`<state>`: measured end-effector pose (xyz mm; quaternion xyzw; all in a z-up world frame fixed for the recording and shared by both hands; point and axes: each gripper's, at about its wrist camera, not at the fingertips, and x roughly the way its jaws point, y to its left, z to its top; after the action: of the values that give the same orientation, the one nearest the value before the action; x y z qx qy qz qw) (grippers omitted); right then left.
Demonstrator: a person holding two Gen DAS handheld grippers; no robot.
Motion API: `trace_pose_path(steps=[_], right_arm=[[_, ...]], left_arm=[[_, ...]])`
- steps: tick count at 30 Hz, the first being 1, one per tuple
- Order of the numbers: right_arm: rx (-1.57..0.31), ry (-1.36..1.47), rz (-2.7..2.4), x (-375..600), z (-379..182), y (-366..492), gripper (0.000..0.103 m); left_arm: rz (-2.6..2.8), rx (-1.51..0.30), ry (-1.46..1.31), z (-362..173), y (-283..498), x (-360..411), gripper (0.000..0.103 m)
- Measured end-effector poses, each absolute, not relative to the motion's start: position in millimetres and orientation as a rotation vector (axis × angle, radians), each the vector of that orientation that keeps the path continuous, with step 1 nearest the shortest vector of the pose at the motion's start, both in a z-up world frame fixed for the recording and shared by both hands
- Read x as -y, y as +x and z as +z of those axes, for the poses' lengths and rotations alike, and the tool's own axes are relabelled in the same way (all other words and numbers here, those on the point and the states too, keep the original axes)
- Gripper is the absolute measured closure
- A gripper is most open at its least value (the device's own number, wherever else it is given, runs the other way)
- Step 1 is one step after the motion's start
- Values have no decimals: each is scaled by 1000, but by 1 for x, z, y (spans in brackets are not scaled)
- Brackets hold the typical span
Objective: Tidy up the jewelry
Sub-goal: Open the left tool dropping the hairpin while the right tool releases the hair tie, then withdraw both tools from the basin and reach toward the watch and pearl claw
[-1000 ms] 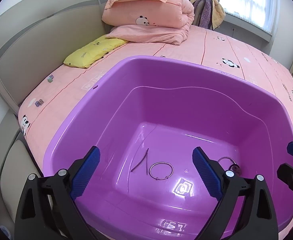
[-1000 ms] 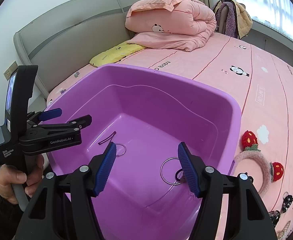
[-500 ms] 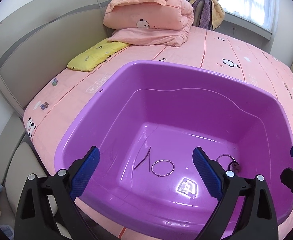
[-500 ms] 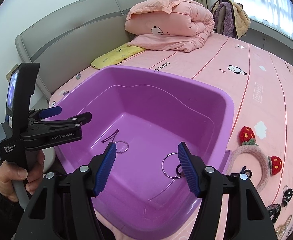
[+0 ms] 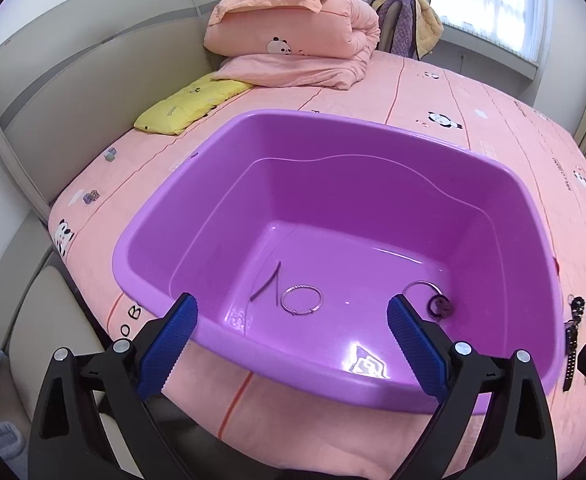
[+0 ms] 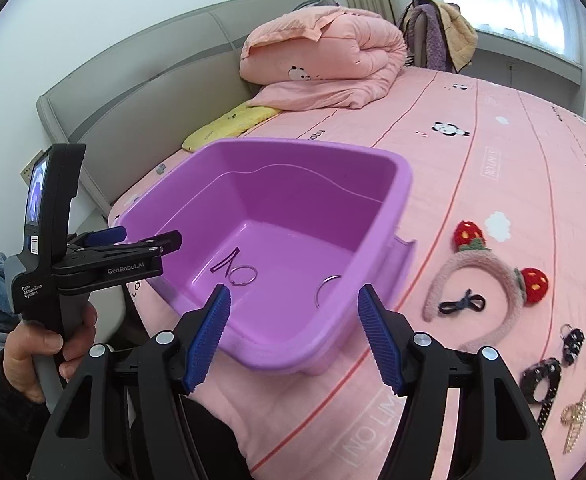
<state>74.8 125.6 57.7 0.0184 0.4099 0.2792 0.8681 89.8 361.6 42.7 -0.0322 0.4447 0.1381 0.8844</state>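
A purple tub sits on the pink bed. On its floor lie a thin dark bent pin, a silver hoop, a second hoop and a dark hair tie. My left gripper hovers before the tub's near rim, open and empty. My right gripper is also open and empty, above the tub's near corner. To its right on the sheet lie a pink strawberry headband, a black bow, black beaded clips and a gold clip.
A hand holds the left gripper at the tub's left side. A folded pink quilt and a yellow pillow lie at the grey headboard. The bed's edge drops off to the left of the tub.
Both grippers have drawn back from over the tub, so its near rim and the sheet before it now show. The right view has swung toward the accessories on the sheet.
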Motion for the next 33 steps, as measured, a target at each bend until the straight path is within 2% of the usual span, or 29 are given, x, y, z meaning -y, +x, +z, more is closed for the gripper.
trace_pose_path(steps=[10,22,33], right_arm=[[-823,110,478,-33,62,35,38],[-868,203,248,107,36,-13,38],[-857,249,84,193,20,-36,37]], left_arm=[[212,-899,-77,59,60,-302,8],[32,-892,0,62,36,-183,7],[-136,-948,0,37,29,-85,7]])
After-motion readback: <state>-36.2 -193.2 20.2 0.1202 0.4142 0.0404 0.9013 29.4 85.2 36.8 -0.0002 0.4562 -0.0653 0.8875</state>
